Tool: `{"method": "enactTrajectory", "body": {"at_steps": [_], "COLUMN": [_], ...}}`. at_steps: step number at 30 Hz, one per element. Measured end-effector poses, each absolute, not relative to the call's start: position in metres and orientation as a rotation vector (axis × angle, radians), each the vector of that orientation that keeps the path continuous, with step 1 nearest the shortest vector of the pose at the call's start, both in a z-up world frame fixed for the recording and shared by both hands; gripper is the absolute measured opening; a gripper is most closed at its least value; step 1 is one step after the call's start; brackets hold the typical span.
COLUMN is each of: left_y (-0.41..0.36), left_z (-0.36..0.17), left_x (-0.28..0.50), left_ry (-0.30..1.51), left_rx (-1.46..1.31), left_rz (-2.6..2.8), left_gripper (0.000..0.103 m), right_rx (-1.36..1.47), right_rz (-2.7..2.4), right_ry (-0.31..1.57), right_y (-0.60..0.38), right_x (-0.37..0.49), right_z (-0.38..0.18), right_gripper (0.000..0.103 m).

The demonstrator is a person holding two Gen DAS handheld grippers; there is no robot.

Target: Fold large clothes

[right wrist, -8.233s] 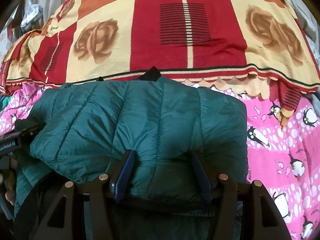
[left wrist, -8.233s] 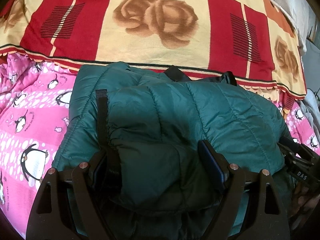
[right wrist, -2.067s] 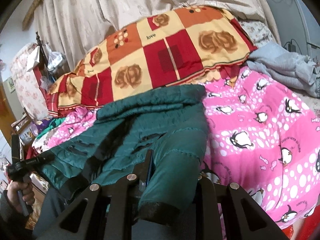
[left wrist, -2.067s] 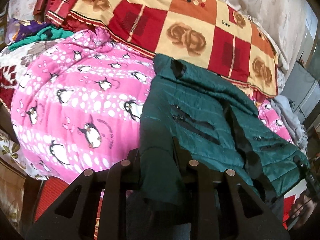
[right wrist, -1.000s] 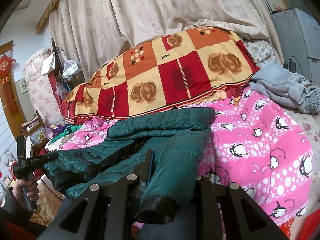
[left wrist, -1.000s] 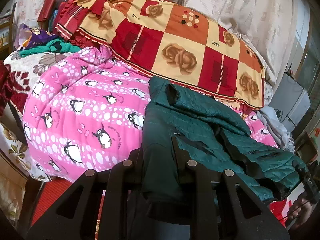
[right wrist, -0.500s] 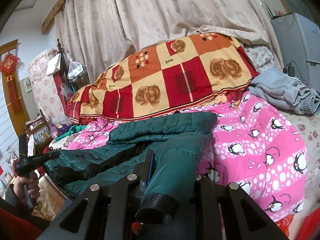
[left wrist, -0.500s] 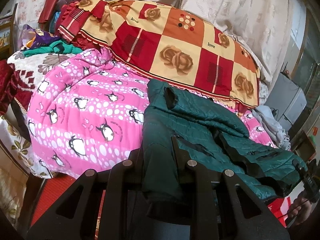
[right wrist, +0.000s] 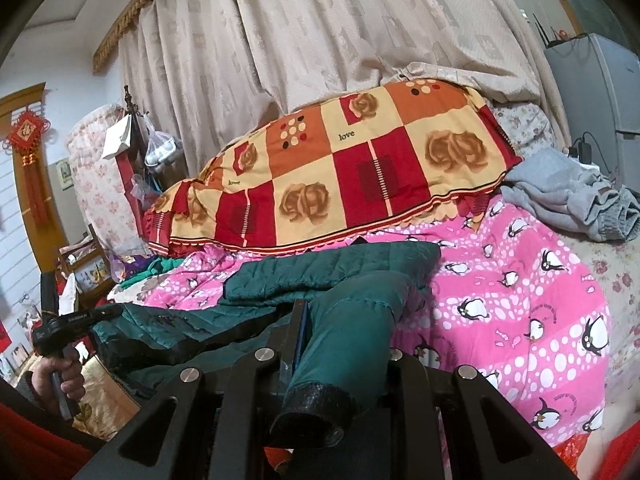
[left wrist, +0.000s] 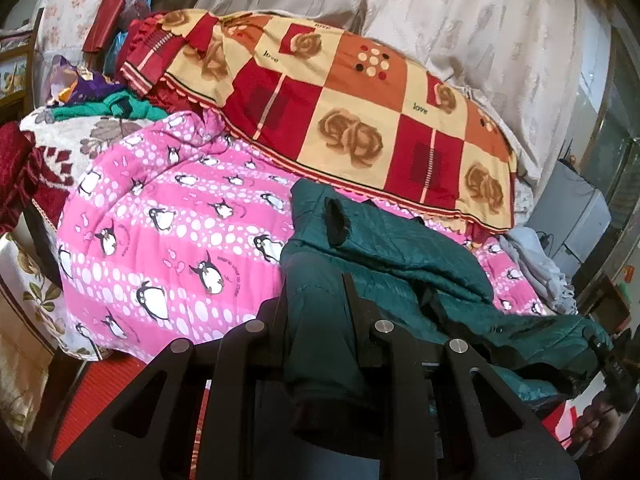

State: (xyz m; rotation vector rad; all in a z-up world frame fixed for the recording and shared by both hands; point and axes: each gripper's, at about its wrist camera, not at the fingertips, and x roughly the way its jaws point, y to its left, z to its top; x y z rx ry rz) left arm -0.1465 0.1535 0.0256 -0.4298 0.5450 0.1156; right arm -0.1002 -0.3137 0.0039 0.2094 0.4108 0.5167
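Observation:
A dark green quilted jacket [left wrist: 400,252] lies spread open on the pink penguin quilt [left wrist: 168,232], stretched between my two grippers. My left gripper [left wrist: 316,300] is shut on one sleeve of the jacket, near its black cuff. My right gripper [right wrist: 344,332] is shut on the other sleeve [right wrist: 352,336], whose black cuff hangs toward the camera. The jacket body [right wrist: 328,272] sags between them. The right gripper shows at the right edge of the left wrist view [left wrist: 612,364]; the left gripper shows at the left of the right wrist view [right wrist: 68,324].
A red and cream rose blanket [left wrist: 360,120] lies behind the jacket on the bed. Grey clothes [right wrist: 572,192] are heaped at the right. More clothes [left wrist: 100,100] sit at the far left. Curtains [right wrist: 320,40] hang behind; a grey fridge [right wrist: 596,92] stands at the right.
Both grippers have closed on the jacket sleeves and pulled back and up from the bed. The folded jacket has opened out and stretched. In the last second the pull-back has gone on slightly.

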Motion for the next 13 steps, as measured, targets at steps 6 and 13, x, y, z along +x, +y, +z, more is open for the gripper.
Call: {"method": "enactTrajectory", "body": {"at_steps": [6, 13], "left_y": [0.167, 0.179], "left_z": [0.028, 0.049], "left_x": [-0.109, -0.071], "left_ry": [0.546, 0.435], "left_rx": [-0.48, -0.463], "left_rz": [0.135, 0.2], "left_gripper": [0.019, 0.01], "right_rx": [0.22, 0.223], "right_rz": [0.508, 0.5], "right_ry": [0.43, 0.409], "right_y": [-0.303, -0.29], "right_x": [-0.067, -0.021], "right_z": [0.006, 0.023], "right_gripper": [0.018, 0.018]}}
